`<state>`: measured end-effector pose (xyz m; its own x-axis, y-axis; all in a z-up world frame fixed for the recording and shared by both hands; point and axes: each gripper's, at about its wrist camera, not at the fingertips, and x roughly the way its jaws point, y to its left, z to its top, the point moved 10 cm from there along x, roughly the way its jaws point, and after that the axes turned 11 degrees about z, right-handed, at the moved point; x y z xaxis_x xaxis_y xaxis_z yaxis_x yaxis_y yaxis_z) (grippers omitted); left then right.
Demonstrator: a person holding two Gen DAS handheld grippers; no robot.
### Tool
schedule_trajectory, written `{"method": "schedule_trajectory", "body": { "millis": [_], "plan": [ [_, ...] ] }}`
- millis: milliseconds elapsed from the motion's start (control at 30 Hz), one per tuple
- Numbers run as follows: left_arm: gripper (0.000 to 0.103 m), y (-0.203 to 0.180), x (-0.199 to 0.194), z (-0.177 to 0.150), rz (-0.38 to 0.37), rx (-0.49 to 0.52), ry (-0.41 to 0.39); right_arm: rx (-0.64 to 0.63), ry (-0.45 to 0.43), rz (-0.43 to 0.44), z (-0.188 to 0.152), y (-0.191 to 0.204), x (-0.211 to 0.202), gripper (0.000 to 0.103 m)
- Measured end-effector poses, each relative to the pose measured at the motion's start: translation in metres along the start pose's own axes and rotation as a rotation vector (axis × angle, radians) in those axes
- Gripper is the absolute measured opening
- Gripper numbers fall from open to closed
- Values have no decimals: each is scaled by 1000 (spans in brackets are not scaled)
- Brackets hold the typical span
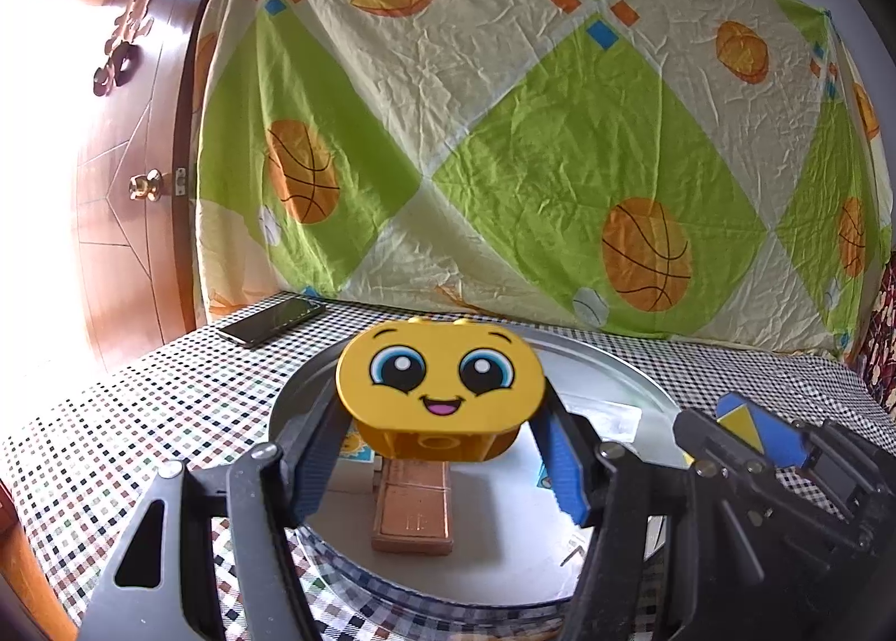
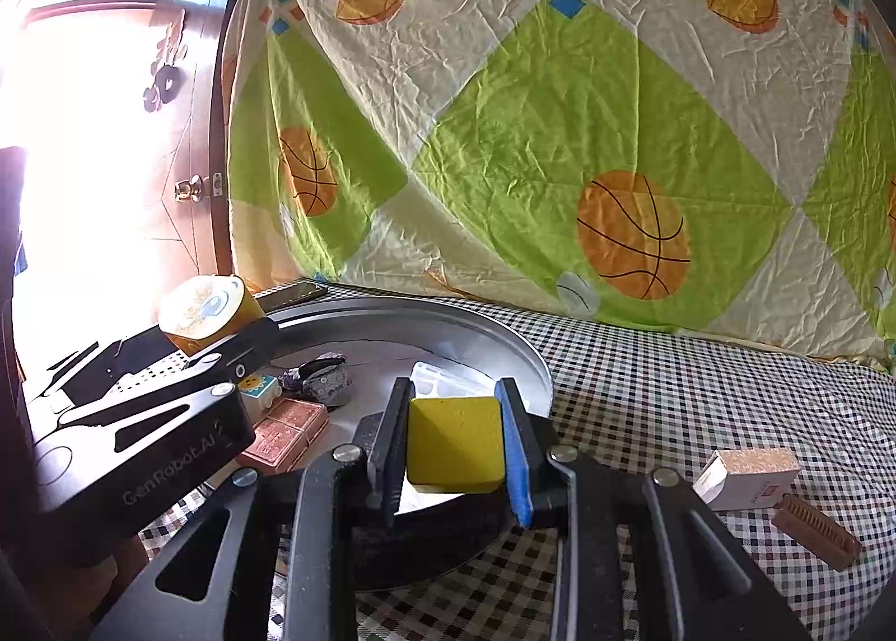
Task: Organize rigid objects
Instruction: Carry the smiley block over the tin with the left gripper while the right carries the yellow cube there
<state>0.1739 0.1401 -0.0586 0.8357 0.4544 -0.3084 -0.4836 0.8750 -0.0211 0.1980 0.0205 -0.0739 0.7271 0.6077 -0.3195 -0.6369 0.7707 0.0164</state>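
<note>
My left gripper is shut on a yellow oval block with a smiling face, held above the round metal tray. Under it in the tray lies a brown ridged brick. My right gripper is shut on a yellow cube over the tray's near right rim. In the right wrist view the left gripper and its face block stand at the left. The right gripper with its cube shows at the right in the left wrist view.
In the tray lie a pink-brown brick, a small sun-printed block, a grey crumpled item and a white piece. On the checked cloth at right lie a white box and a brown ridged piece. A phone lies far left.
</note>
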Motion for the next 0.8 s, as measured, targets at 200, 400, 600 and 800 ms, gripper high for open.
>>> {"method": "schedule_trajectory", "body": {
  "millis": [200, 400, 600, 800],
  "plan": [
    [64, 4, 4, 1, -3, 3, 10, -9, 22, 14, 0, 5, 8, 32],
    [64, 6, 7, 3, -7, 14, 10, 3, 40, 23, -1, 4, 14, 32],
    [64, 5, 15, 2, -20, 29, 41, 17, 73, 36, -4, 1, 21, 32],
    [64, 2, 27, 1, -22, 64, 74, 61, 109, 67, -3, -2, 30, 32]
  ]
}}
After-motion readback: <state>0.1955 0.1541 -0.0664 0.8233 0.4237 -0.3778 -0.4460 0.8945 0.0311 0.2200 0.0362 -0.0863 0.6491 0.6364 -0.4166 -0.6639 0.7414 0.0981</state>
